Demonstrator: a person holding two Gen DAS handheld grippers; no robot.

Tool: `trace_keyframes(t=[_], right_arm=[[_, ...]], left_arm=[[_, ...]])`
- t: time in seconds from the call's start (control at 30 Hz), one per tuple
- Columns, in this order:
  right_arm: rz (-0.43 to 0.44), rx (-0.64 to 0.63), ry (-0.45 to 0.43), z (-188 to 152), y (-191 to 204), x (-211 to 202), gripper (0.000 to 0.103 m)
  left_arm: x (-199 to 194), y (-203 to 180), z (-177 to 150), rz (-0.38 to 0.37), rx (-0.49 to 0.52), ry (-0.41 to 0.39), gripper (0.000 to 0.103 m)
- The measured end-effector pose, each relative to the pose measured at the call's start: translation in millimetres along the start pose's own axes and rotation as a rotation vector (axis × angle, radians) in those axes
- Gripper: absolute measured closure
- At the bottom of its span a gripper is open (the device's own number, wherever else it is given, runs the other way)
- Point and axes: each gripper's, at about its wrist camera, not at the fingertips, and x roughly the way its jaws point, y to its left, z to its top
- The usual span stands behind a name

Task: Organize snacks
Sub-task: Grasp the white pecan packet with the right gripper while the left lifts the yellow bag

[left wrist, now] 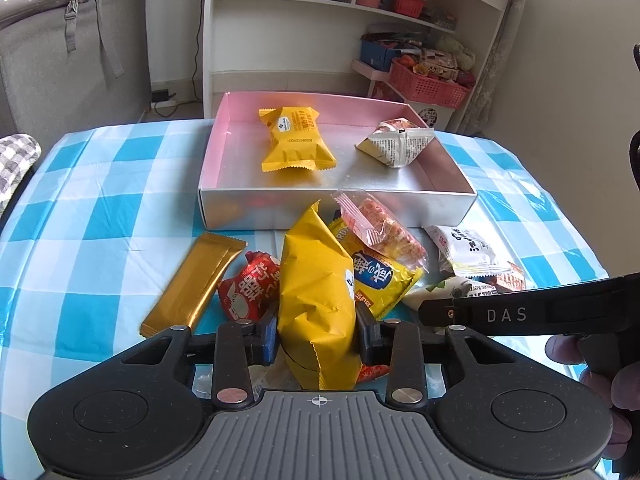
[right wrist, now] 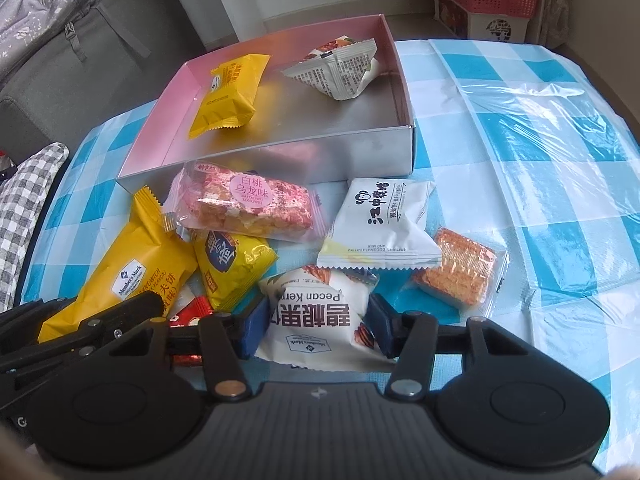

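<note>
My left gripper [left wrist: 317, 336] is shut on the lower end of a long yellow sandwich-biscuit packet [left wrist: 316, 280], which lies on the snack pile in front of the silver box [left wrist: 336, 208]. My right gripper [right wrist: 318, 328] is shut on a white pecan packet [right wrist: 316, 320], its blue pads pressing both sides. The box has a pink inside and holds another yellow packet [left wrist: 296, 140] and a white printed pouch [left wrist: 396, 142]. Loose on the cloth are a pink peach bar [right wrist: 244, 208], a white packet [right wrist: 380, 224], an orange crisp bar [right wrist: 456, 268], a gold bar [left wrist: 192, 284] and a red packet [left wrist: 248, 288].
A blue-and-white checked cloth [right wrist: 520, 140] covers the table, with bare room to the right of the box. White shelves [left wrist: 360, 4] and a pink basket [left wrist: 428, 84] stand behind. A grey sofa [left wrist: 60, 60] is at the left. A hand [left wrist: 600, 380] holds the right gripper's handle.
</note>
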Motion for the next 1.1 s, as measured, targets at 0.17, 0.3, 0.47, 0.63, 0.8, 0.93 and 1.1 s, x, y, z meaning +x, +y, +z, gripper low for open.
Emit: trace_keyframes(t=[0.17,0.3,0.47,0.63,0.8,0.93,1.1], right_arm=[[-0.008,0.002,0.003,0.2,0.7,-2.7,0.056],[-0.013,0.002,0.0,1.3,-0.1,-6.5,0.056],[-0.014,0.0,-0.008,3.4,-0.3,-13.0,0.056],[-0.006,0.009,-0.021,6.4,-1.5,-20.6,0.056],[0.006,0.018,-0.042,9.2,-2.7,-30.0,0.056],[0.012,0.018,-0.057,10.7,-2.7,-36.3,0.056],[0.013,0.02,-0.076,13.8,-2.9,-42.6,0.057]], left_arm=[[-3.0,-0.1,0.9,0.001,0.007,0.003,0.072],[-6.2,1.0,2.0,-0.003,0.008,0.003,0.073],[-13.7,1.9,3.8,-0.009,0.008,-0.003,0.073],[-21.2,2.7,5.7,-0.014,0.008,-0.009,0.073],[-27.8,4.9,7.6,-0.017,0.003,-0.012,0.073],[-33.5,5.7,9.8,-0.012,0.008,-0.023,0.073],[-40.6,7.1,13.4,-0.018,-0.001,-0.037,0.073]])
